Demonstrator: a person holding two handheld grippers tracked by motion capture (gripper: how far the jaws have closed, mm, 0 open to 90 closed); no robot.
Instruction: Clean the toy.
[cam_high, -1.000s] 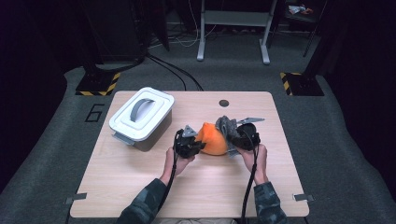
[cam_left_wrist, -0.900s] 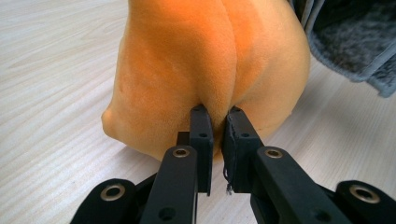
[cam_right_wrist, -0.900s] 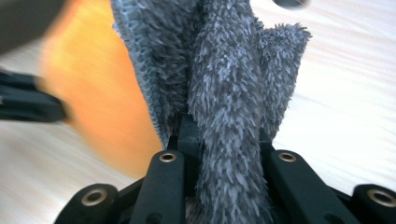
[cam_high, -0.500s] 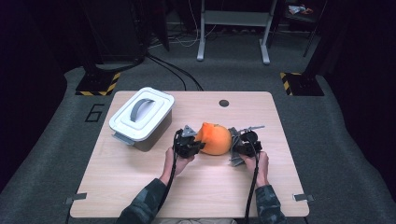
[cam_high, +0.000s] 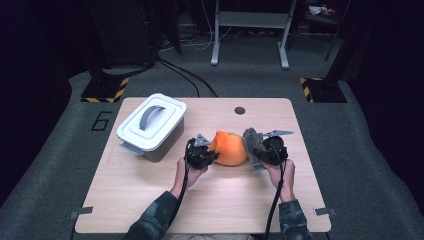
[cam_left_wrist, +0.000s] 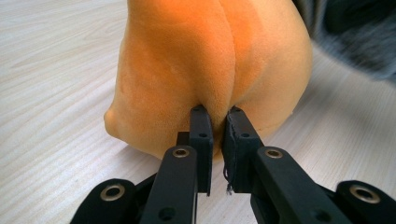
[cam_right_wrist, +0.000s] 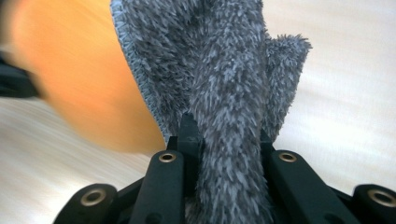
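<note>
An orange plush toy (cam_high: 230, 148) rests on the wooden table (cam_high: 150, 190) near its middle. My left gripper (cam_high: 210, 156) pinches a fold of its fabric from the left; in the left gripper view the jaws are nearly closed on the orange plush toy (cam_left_wrist: 210, 70), my left gripper (cam_left_wrist: 218, 122) tips sunk into the pile. A grey fluffy cloth (cam_high: 252, 142) hangs against the toy's right side. My right gripper (cam_high: 260, 152) is shut on it; the grey cloth (cam_right_wrist: 219, 79) fills the gap in my right gripper (cam_right_wrist: 224, 133), with the orange toy (cam_right_wrist: 70, 79) blurred behind.
A white lidded box (cam_high: 151, 125) with a grey handle stands at the table's back left. A small dark round hole (cam_high: 239, 110) sits near the far edge. Bare tabletop lies in front of the hands.
The right gripper has lifted the grey cloth up against the right side of the orange toy. The left gripper and toy have stayed nearly still.
</note>
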